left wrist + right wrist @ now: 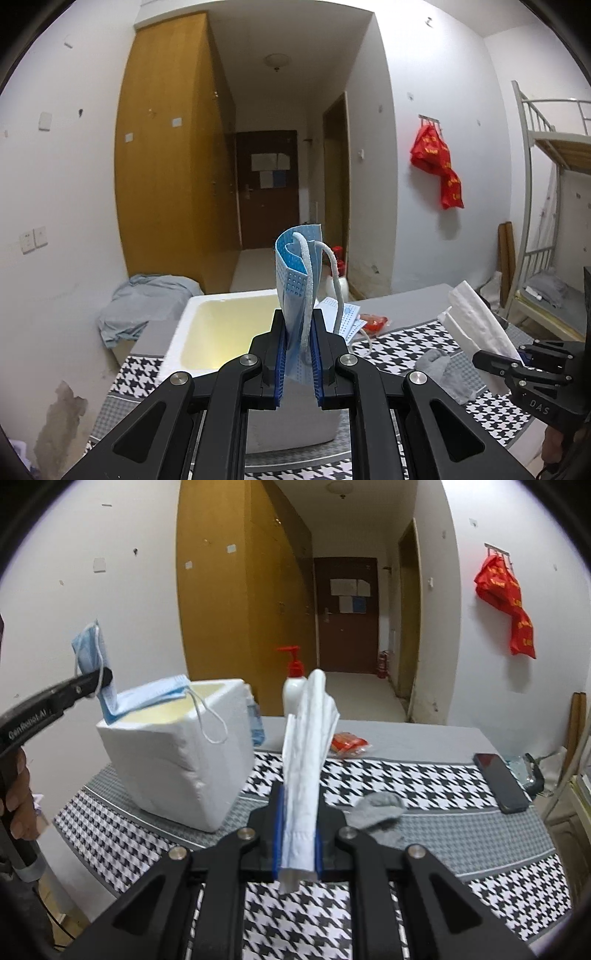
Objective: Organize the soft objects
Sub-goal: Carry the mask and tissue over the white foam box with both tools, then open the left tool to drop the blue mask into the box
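The left claw, clamped on an upright blue mask, sits nearest the foam box, just above its near rim, while the right claw pinches a folded white tissue farther right of it.

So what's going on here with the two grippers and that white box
A person is tidying soft things on the checked tablecloth. The left gripper is shut on a blue face mask, held up near the white foam box, where another mask drapes over the rim. The right gripper is shut on a folded white tissue. A grey sock lies on the cloth.
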Available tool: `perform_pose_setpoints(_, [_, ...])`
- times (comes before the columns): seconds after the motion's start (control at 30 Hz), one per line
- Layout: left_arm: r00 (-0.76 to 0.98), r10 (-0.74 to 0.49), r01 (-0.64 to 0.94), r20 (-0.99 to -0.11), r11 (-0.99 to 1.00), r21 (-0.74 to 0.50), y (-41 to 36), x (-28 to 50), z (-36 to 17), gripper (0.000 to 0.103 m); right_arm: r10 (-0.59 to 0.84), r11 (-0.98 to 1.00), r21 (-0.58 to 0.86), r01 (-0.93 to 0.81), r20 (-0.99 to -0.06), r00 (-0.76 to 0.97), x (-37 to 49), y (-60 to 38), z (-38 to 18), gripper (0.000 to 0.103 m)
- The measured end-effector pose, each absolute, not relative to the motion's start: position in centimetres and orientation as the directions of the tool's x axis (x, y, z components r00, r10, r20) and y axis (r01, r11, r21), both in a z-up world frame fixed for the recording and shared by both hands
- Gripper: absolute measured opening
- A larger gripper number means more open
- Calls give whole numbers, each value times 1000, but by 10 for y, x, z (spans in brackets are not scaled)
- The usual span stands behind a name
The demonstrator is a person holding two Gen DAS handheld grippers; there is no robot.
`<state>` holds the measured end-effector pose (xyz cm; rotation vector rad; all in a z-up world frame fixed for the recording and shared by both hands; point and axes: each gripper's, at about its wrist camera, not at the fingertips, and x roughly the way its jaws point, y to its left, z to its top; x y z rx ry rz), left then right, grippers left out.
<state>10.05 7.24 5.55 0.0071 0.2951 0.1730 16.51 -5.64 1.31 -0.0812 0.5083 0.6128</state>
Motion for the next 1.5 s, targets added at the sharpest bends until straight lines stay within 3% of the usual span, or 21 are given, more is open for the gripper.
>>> perform_pose_setpoints(0.93, [934, 270, -272, -235, 962, 27, 121, 88, 75, 13, 666, 686, 38, -726, -433, 607, 161, 30, 38, 17])
perform_pose_setpoints(1.5, [925, 250, -259, -288, 966, 5, 146, 120, 69, 13, 665, 681, 36, -732, -448, 597, 176, 59, 48, 17])
